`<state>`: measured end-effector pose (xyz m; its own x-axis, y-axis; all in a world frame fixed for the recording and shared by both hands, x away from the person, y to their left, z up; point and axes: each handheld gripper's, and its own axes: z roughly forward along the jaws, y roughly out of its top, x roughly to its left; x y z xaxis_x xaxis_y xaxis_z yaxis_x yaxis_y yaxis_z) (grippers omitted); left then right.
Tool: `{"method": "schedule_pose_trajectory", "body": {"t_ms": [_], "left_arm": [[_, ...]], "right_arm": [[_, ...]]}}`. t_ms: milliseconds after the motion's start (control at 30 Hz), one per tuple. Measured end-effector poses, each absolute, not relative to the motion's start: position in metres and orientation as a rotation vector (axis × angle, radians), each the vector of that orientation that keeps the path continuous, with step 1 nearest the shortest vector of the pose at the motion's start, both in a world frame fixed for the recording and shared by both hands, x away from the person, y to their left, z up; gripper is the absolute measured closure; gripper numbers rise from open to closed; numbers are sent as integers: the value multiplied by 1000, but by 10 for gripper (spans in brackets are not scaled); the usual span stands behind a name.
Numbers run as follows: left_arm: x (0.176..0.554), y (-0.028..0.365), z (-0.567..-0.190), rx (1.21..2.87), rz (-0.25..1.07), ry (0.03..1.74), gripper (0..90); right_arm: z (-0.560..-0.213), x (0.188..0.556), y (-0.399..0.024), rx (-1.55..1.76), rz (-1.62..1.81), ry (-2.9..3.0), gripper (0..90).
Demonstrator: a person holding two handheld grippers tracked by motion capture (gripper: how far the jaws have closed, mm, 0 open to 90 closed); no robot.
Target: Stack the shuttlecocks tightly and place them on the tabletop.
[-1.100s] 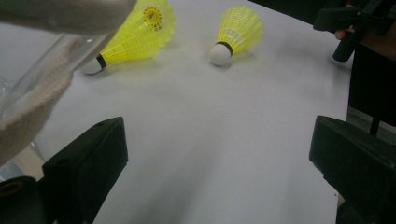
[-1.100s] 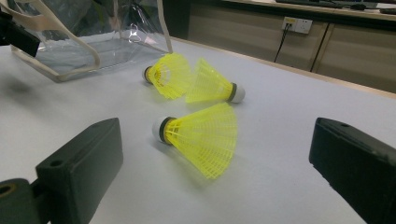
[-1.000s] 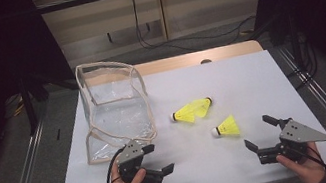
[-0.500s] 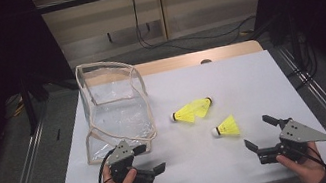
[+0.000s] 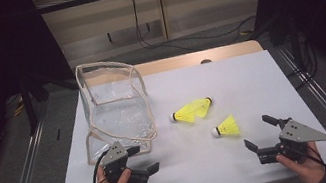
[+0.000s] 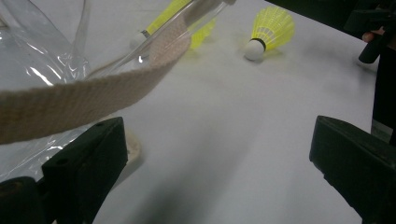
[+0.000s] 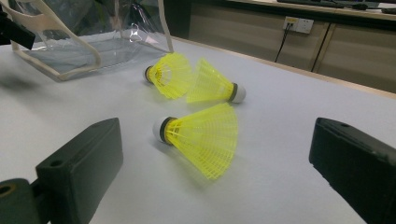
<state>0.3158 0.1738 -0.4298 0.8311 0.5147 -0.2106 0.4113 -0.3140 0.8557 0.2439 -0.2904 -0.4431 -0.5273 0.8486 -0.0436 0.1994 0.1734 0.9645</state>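
A white table (image 5: 260, 79) fills the middle of the high view. At its left stands a clear bag (image 5: 115, 107) with a cream webbing rim, its mouth open and, as far as I can tell, nothing inside. Three yellow shuttlecocks lie on the sheet at centre: a touching pair (image 5: 193, 110) and a single shuttlecock (image 5: 226, 127) lower right of them. So nothing looks packed yet; all three are left to move. The left gripper (image 5: 139, 162), lower left, sits beside the bag's rim, jaws apart and empty. The right gripper (image 5: 262, 135), lower right, faces the single shuttlecock, jaws apart and empty too.
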Motion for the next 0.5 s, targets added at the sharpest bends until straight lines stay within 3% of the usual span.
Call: {"method": "schedule_pose_trajectory", "body": {"t_ms": [500], "left_arm": [[316,183,-430,1938,146,709,43]], "right_arm": [[-443,246,-291,990,1375,1859,25]]}}
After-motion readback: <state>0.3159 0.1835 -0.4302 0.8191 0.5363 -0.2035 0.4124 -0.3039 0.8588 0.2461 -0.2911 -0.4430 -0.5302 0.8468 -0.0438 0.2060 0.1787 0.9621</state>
